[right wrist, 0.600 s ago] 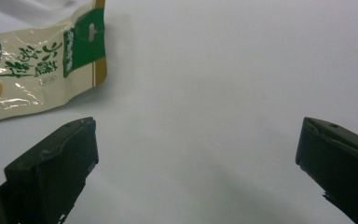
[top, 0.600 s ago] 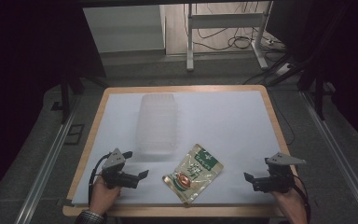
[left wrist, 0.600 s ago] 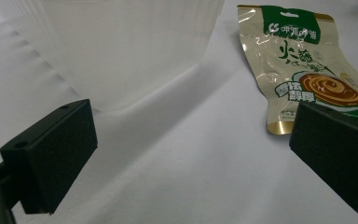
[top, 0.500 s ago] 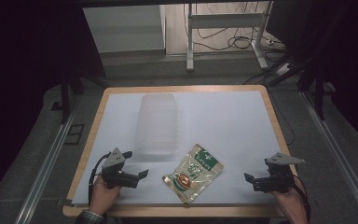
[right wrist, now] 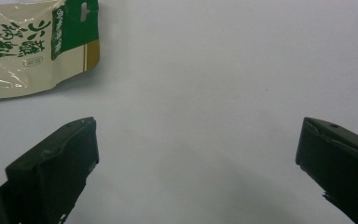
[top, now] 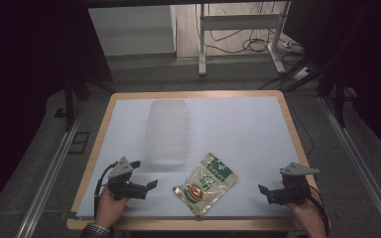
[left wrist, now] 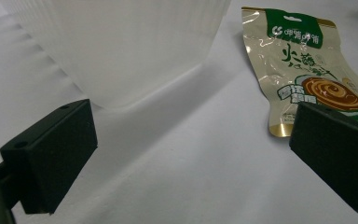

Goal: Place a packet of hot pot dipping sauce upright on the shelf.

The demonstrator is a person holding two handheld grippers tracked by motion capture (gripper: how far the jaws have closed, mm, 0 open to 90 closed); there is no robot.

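Observation:
A beige and green snack packet [top: 206,182] lies flat near the table's front edge, between the two grippers. It also shows at the upper right of the left gripper view as the packet [left wrist: 303,74], and at the top left of the right gripper view as the packet [right wrist: 32,44]. A clear ribbed plastic container [top: 168,130] stands behind it, the container [left wrist: 121,46] looming large ahead of the left jaws. My left gripper [top: 151,186] rests on the table left of the packet, open and holding nothing. My right gripper [top: 263,190] rests at the front right, open and holding nothing.
The white table sheet [top: 238,129] sits inside a wooden border [top: 287,124]. Metal rails run along both sides of the table. Beyond the far edge are desk legs and cables on the floor [top: 238,44].

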